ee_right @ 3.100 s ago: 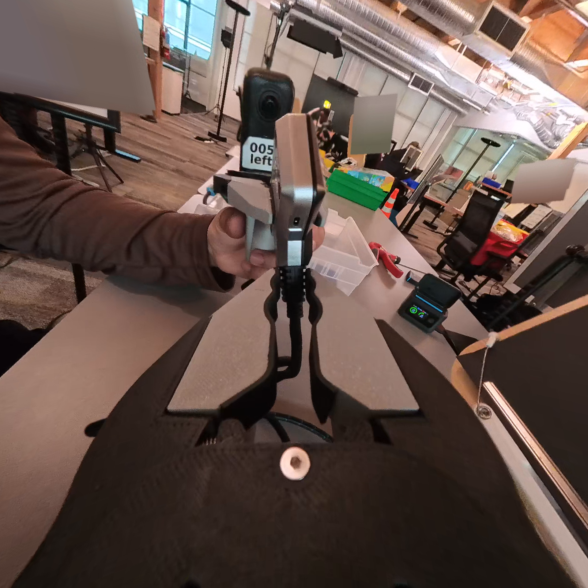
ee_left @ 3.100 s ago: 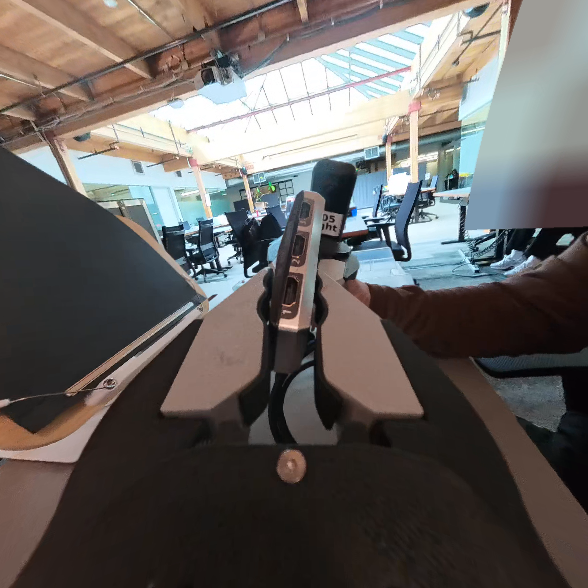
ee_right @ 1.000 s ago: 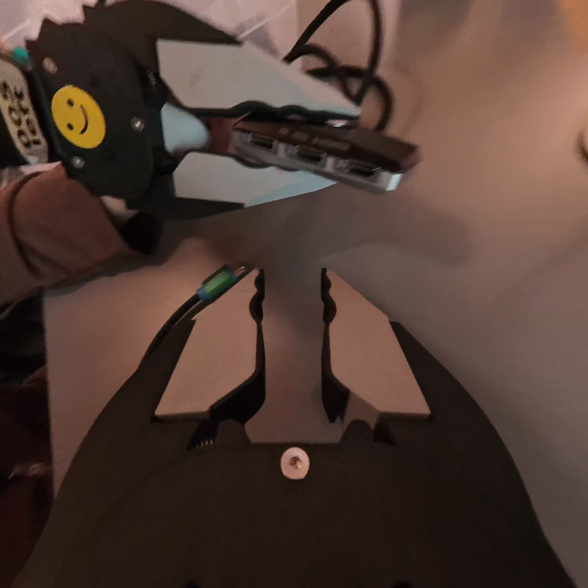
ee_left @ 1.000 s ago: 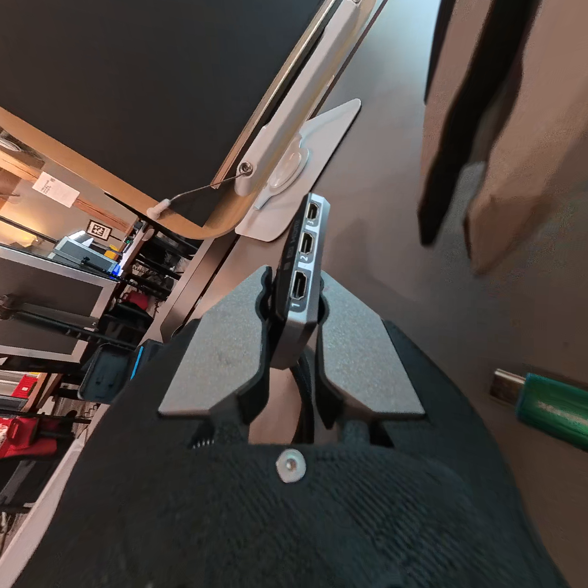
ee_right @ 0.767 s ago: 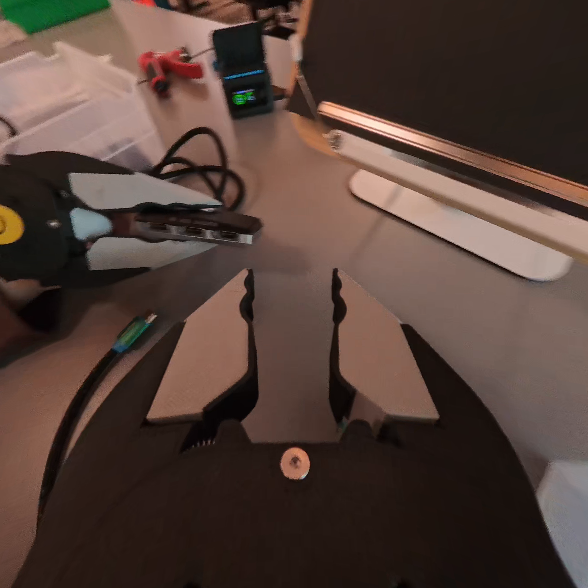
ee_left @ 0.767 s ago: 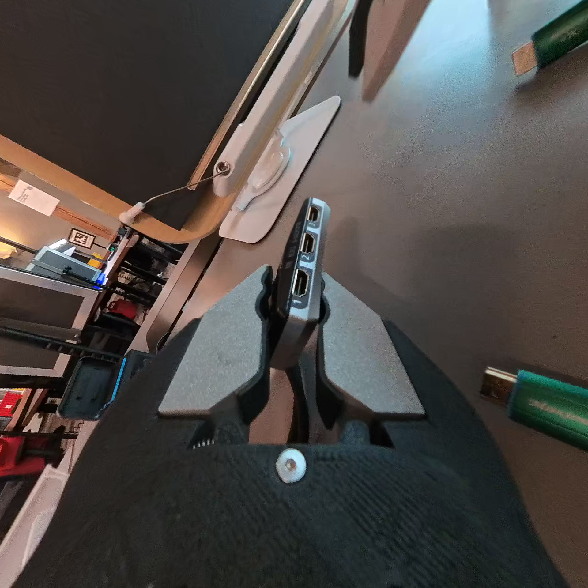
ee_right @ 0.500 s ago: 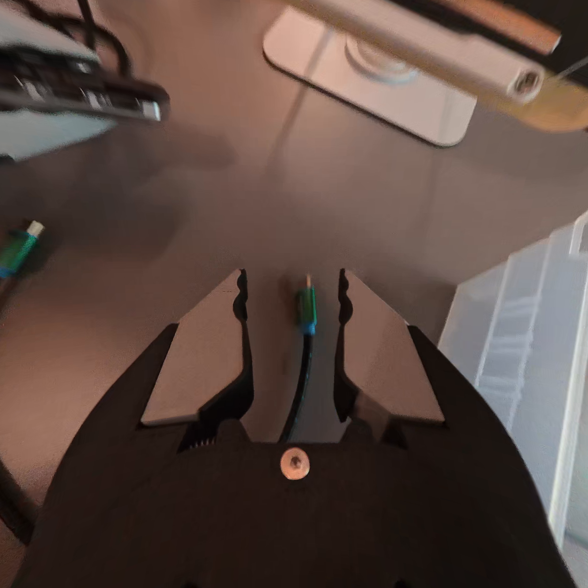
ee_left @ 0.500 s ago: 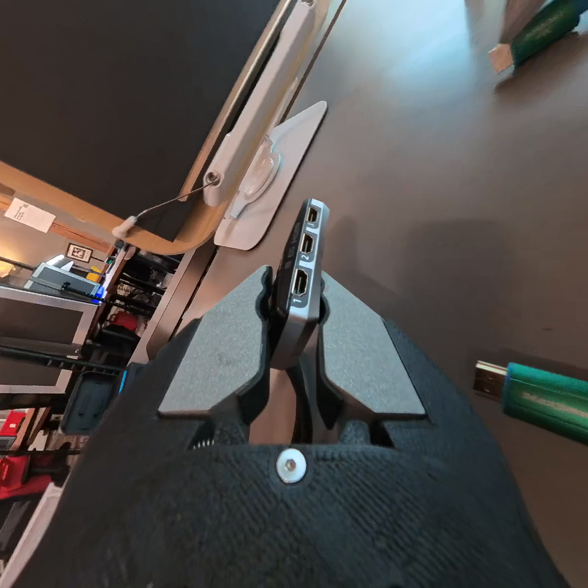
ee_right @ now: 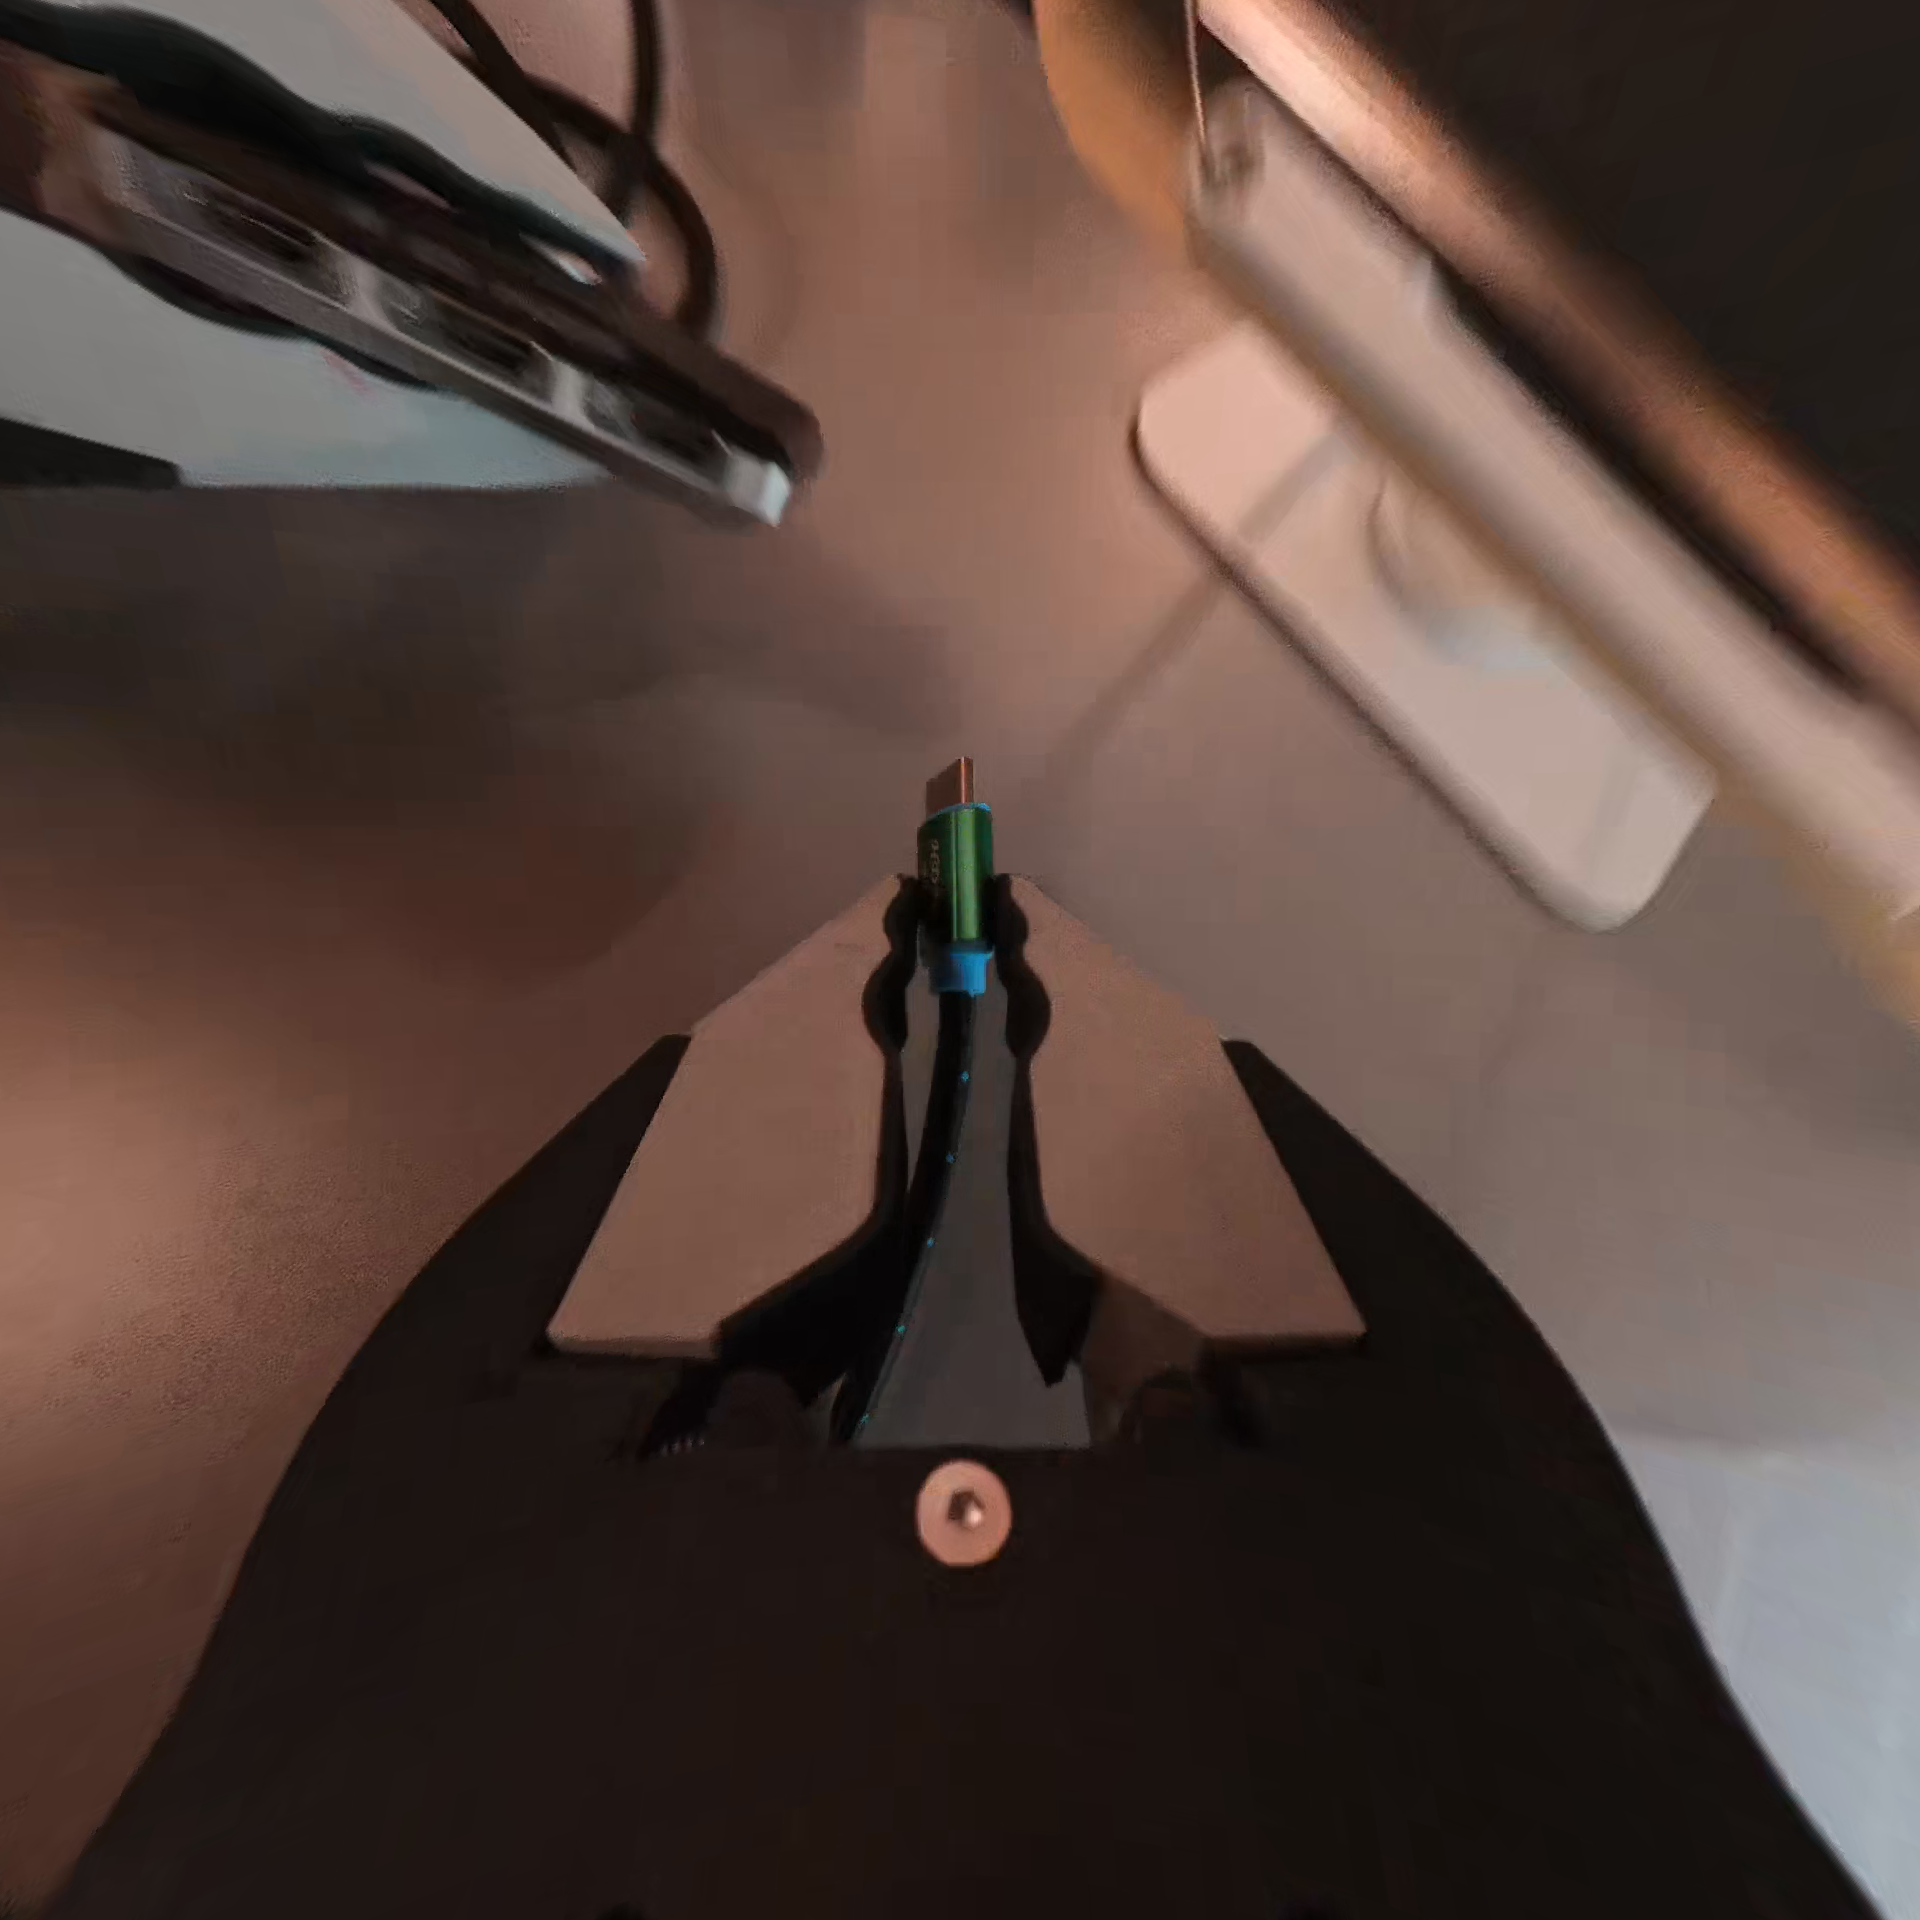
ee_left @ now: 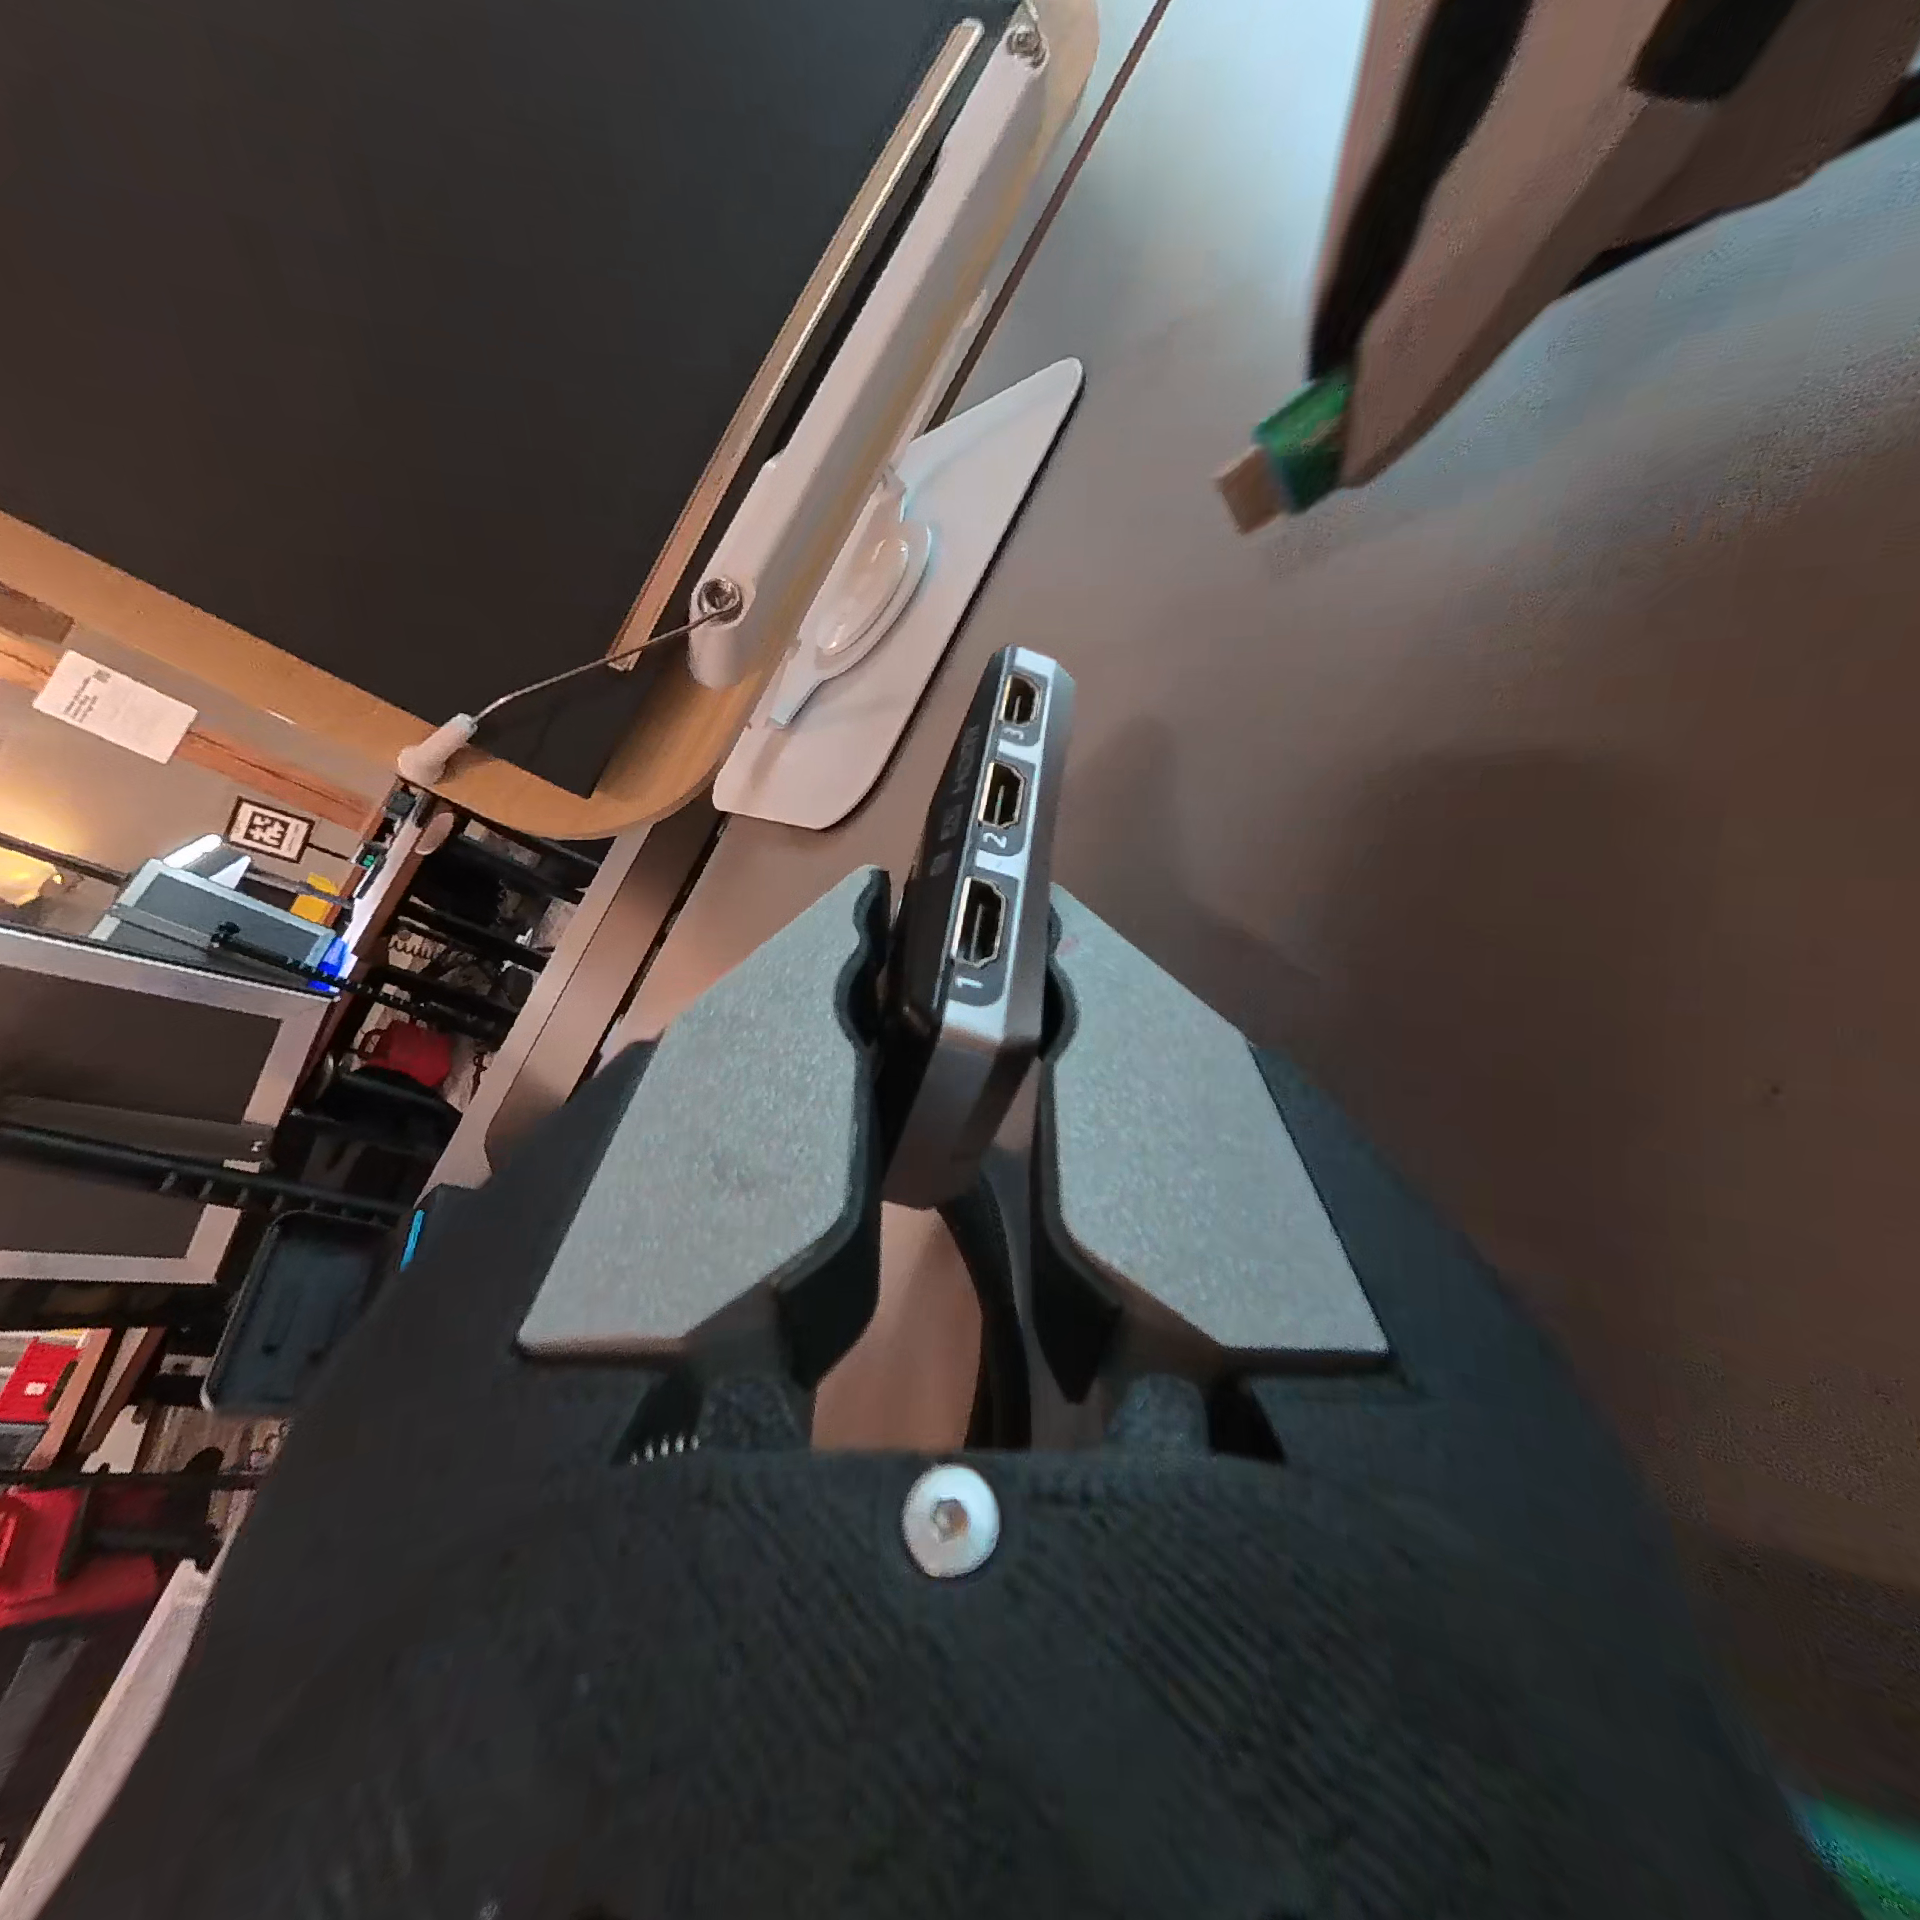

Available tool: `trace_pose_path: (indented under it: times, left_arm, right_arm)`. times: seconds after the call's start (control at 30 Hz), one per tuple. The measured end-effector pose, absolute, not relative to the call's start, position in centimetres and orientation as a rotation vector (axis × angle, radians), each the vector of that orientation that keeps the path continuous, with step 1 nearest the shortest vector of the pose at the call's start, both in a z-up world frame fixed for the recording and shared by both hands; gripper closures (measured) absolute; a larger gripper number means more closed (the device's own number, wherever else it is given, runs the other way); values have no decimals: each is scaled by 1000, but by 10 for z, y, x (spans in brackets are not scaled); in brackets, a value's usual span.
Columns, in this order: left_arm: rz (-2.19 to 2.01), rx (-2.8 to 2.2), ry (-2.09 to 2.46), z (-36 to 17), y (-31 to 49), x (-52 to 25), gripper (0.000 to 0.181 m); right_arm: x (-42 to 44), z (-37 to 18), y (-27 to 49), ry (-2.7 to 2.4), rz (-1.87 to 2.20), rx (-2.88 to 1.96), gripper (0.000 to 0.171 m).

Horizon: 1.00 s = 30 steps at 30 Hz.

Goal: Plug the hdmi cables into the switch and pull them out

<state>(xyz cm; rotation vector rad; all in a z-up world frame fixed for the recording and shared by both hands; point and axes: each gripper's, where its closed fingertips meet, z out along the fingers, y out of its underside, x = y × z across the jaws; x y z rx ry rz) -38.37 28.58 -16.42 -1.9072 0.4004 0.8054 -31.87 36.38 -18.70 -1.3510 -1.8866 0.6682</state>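
Observation:
My left gripper is shut on a grey HDMI switch and holds it above the dark table with its three empty ports facing up. My right gripper is shut on a green HDMI plug whose metal tip points forward; its black cable runs back between the fingers. In the left wrist view that plug hangs at the upper right, clear of the switch. In the right wrist view the switch is blurred at the upper left, apart from the plug. Another green plug peeks in at the bottom right corner.
A monitor on a white stand rises at the back of the dark table. The stand's base also shows in the right wrist view. Shelves with gear stand beyond the table's left edge.
My right gripper has closed on the green plug that lay between its open fingers, lifted it, and swung toward the switch. The left gripper has kept hold of the switch with little movement.

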Motion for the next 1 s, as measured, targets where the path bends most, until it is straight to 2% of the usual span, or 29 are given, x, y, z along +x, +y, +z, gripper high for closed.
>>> trace_pose_path:
  times: [0.03, 0.17, 0.27, 0.6, 1.0]
  left_arm:
    - [815, -1912, 390, -164, 285, -386, 157]
    - [819, -1926, 372, -165, 285, -388, 157]
    - [814, -1936, 370, -168, 286, -388, 157]
    - [811, -1946, 359, -171, 286, -389, 156]
    - [817, -1952, 362, -173, 285, -388, 156]
  right_arm:
    - [-328, -177, 360, -1869, 625, -1213, 160]
    - [-344, -150, 333, -1802, 425, -728, 158]
    - [-346, -147, 324, -1764, 359, -622, 158]
    - [-338, -150, 310, -1789, 370, -556, 157]
    - [-332, -140, 312, -1785, 899, -896, 163]
